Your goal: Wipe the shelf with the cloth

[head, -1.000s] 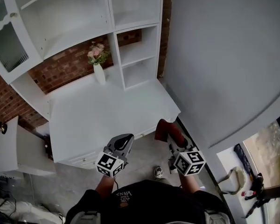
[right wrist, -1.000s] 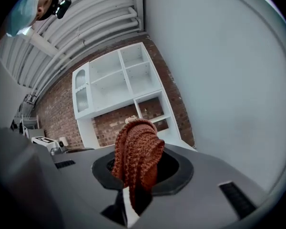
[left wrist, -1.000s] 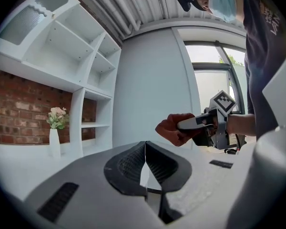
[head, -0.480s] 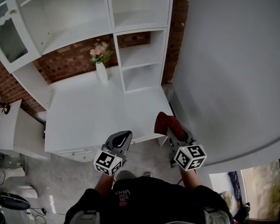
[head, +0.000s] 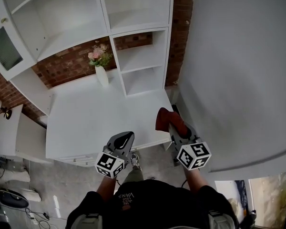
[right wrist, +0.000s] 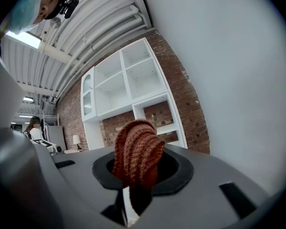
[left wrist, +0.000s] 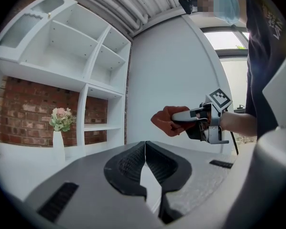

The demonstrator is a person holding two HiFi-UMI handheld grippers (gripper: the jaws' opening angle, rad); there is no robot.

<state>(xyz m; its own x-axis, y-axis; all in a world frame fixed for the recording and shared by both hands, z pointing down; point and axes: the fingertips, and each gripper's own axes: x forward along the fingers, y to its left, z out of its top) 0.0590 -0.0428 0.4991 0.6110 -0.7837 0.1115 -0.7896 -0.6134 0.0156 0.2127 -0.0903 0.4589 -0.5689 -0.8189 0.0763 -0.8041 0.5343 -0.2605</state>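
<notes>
Cloth (head: 166, 119), a rust-red knitted wad, is clamped between the jaws of the right gripper (head: 171, 126) and is pushed out ahead of them. It is seen low and right of centre in the head view, over the near right corner of the white worktop (head: 95, 123). In the right gripper view it is bunched in the jaw gap, with the jaws closed tight on it. The left gripper (head: 125, 137) is carried beside it at lower centre, its jaws brought fully together with nothing between them.

The shelf unit (head: 101, 4) is spread across the top of the frame, well apart from the cloth. Its two small open compartments (head: 140, 61) are found almost straight above the cloth in the frame, so the right gripper is judged the nearer one. A vase of flowers (head: 101, 70) is stood at the back of the worktop, just left of those compartments, and is best kept clear of. A forward reach along the line in which the cloth points is judged to be needed, no contact being made yet.
</notes>
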